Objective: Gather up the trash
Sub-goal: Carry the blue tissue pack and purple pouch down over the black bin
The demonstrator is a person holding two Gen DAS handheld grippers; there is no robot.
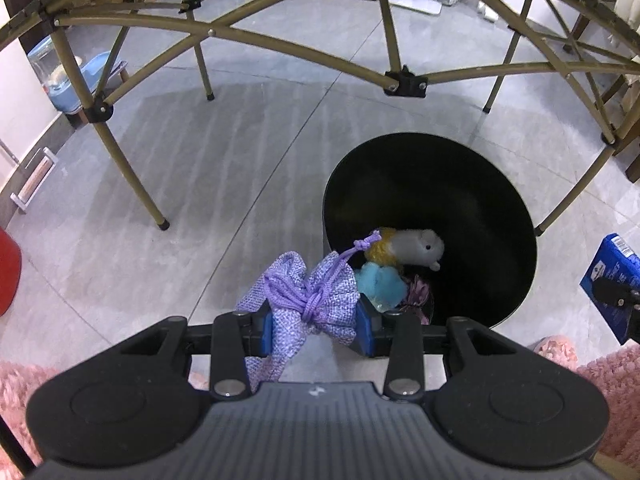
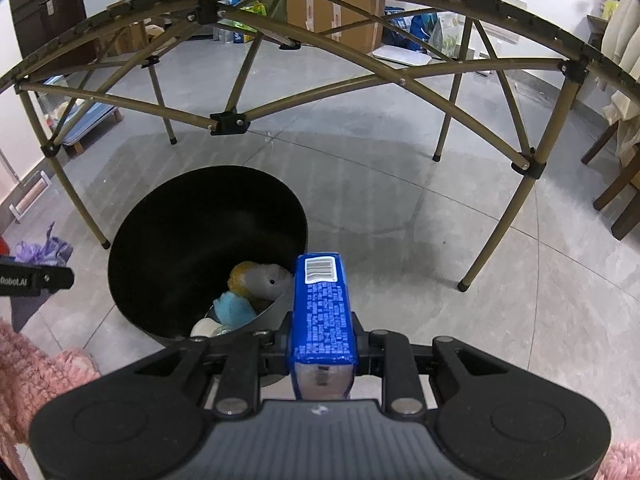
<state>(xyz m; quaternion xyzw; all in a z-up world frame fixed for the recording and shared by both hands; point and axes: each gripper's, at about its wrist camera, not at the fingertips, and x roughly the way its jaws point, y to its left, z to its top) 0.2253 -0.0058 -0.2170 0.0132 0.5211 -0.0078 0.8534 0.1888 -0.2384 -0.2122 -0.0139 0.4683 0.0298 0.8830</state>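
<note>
Bin [image 1: 472, 168], black, round, open at the top, standing on the grey tiled floor [image 1: 180, 168] just ahead of both tongs; holds a grey and yellow stuffed toy [image 1: 416, 246], a light blue fluffy item [image 1: 378, 282] and, deeper down, a small purple piece that is hard to make out. Left tongs [image 1: 316, 322]: clamped on a lilac woven drawstring pouch [image 1: 320, 300], blue pads pressing its gathered neck from both sides; the knotted purple cord [image 1: 360, 246] reaches forward over the near rim of the bin, while the pouch body hangs below the tongs, outside the bin. Right tongs [image 2: 322, 344]: clamped on a blue carton [image 2: 322, 312] with white print and a barcode at its far end; the carton points forward, its far end overlapping the bin's right rim in the right wrist view. Folding table frame [image 2: 228, 122], tan tubes with black joints, arching above and beyond the bin. Pink shaggy rug [image 1: 604, 376] at the lower edges, beside and behind both tongs. Boxes and bags [image 2: 336, 16] on the far side of the room, well apart from the tongs.
</note>
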